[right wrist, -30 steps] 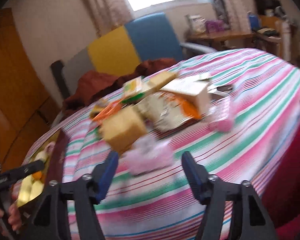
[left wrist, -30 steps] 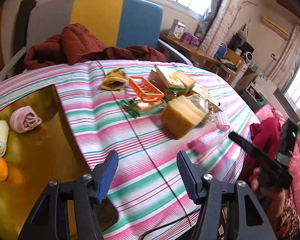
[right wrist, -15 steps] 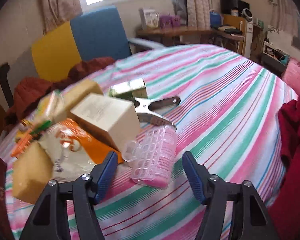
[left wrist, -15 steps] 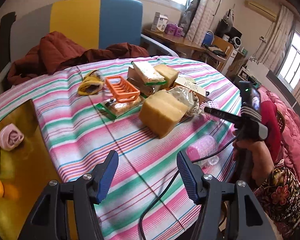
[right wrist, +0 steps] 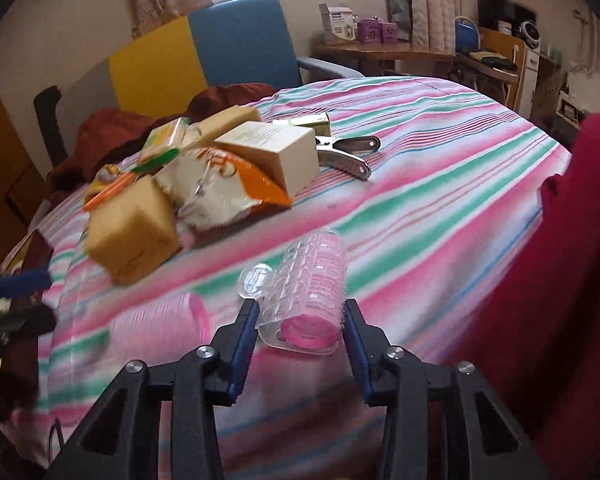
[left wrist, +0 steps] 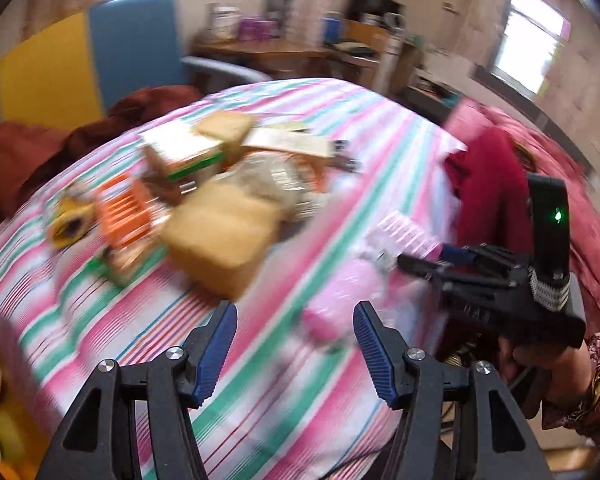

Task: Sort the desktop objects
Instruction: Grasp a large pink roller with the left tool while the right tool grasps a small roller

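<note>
Right wrist view: the right hand-held gripper (right wrist: pixel 302 318) has just been closing and clamps the pink hair roller (right wrist: pixel 310 288) above the striped desk (right wrist: pixel 420 184); the left hand-held gripper (left wrist: pixel 296 340) stands apart, empty.

Pink, green and white stripes all over the cloth on the surface (right wrist: pixel 440 168); a clear case with a pink roller (right wrist: pixel 308 292) low in the middle, and a plain pink roller (right wrist: pixel 160 324) lower left. Tan block (right wrist: pixel 132 228) at left, orange-and-white bag (right wrist: pixel 220 184) and cream box (right wrist: pixel 276 152) above it. Yellow and blue chair (right wrist: pixel 204 52) upper left, black tongs with blue pads (right wrist: pixel 244 336) at the bottom.
</note>
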Action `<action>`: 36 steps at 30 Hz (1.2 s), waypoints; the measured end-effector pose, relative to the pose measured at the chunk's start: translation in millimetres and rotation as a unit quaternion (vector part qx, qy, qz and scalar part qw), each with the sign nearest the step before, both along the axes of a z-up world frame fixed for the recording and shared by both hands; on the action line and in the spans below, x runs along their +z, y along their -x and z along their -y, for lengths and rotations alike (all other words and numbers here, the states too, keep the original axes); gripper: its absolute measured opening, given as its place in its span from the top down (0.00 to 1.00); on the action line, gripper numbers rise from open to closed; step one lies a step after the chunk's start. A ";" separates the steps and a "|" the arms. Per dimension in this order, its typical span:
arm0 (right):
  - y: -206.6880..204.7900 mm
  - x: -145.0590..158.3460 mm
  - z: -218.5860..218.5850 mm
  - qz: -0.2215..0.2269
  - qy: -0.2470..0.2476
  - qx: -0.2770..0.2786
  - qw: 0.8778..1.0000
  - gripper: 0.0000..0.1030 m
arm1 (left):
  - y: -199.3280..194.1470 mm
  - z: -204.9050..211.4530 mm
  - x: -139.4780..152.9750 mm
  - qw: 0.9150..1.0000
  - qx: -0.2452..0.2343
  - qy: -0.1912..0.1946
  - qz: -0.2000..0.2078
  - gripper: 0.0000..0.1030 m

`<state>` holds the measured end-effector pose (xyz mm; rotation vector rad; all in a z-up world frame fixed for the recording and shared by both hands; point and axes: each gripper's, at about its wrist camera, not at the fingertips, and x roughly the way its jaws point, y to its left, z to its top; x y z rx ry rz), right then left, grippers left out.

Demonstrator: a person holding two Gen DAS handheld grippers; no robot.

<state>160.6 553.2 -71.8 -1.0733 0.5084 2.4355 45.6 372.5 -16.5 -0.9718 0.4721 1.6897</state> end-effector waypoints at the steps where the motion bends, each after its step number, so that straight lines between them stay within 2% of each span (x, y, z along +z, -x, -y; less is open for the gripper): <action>1: -6.0 0.0 1.9 0.002 0.002 -0.003 1.000 0.59 | -2.3 -5.0 -1.3 1.000 -0.021 -0.001 0.005 0.40; 4: -16.4 -3.3 1.9 0.008 0.004 -0.012 1.000 0.59 | -11.9 -24.3 -10.0 0.997 -0.071 0.014 0.014 0.37; 7: -20.9 -3.2 2.4 0.010 -0.007 -0.013 1.000 0.59 | -21.8 -41.1 -19.9 0.994 -0.098 0.040 0.003 0.36; 9: -19.0 -3.0 -0.6 0.006 0.001 -0.017 1.000 0.59 | -26.3 -49.8 -25.5 0.993 -0.103 0.051 -0.016 0.35; 21: -19.5 -6.4 -0.1 0.002 0.009 -0.016 1.000 0.59 | -36.0 -62.3 -52.7 0.986 -0.136 0.089 -0.026 0.33; 24: -19.8 -8.3 -0.2 0.002 0.009 -0.016 1.000 0.59 | -34.6 -60.8 -55.4 0.989 -0.124 0.079 -0.015 0.35; 29: -19.0 -11.3 0.4 0.005 0.010 -0.016 1.000 0.59 | -21.4 -57.2 -53.4 0.993 -0.097 0.049 0.037 0.36; 36: -17.5 -10.4 4.2 0.006 0.004 -0.010 1.000 0.59 | -17.0 -34.7 -51.6 0.997 -0.058 0.020 0.043 0.37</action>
